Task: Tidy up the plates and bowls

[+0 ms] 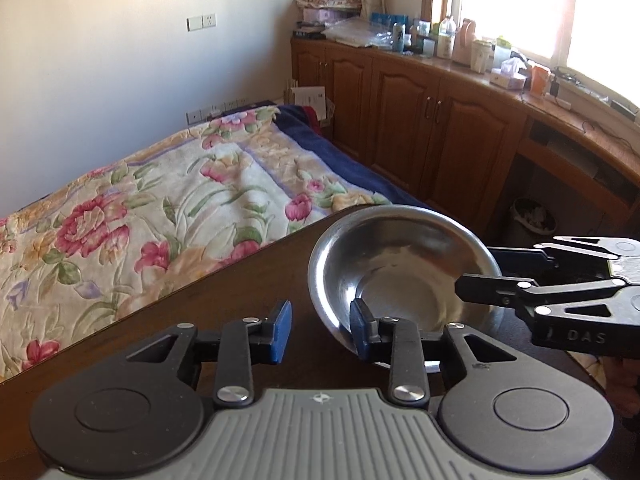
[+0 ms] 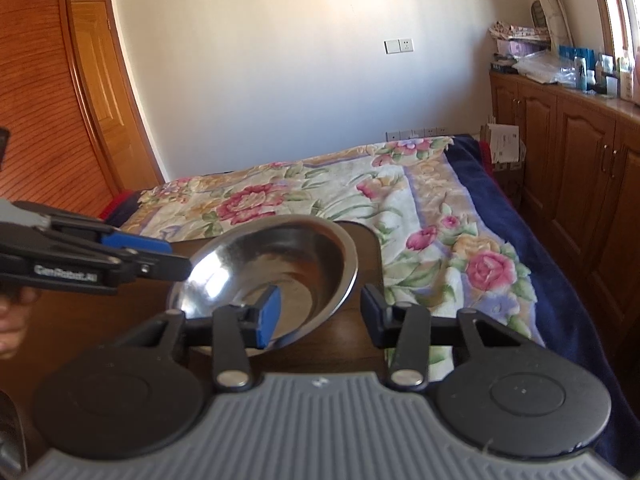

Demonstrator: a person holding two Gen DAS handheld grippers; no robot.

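Stainless steel bowl (image 1: 400,280) on the corner of a dark wooden table (image 1: 224,304), beside a bed under a floral blanket (image 1: 140,208). From the left wrist: left gripper (image 1: 322,332) straddling the near rim, jaws narrow but not clamped, one finger inside the bowl, the blue pad (image 1: 282,332) of the other clear of the outer wall. Right gripper (image 1: 474,267) reaching in from the right edge, one finger over the rim, the other behind it. Shown only there: sunlit window (image 1: 520,8), cluttered counter over wooden cabinets (image 1: 400,120), wastebasket (image 1: 534,220) on the floor. From the right wrist: right jaws moderately wide across the opposite rim, blue pad within the bowl, other finger outside, neither visibly pressing. Shown only there: slatted wooden door (image 2: 40,100) at left, and part of a hand (image 2: 10,320) behind the left gripper.
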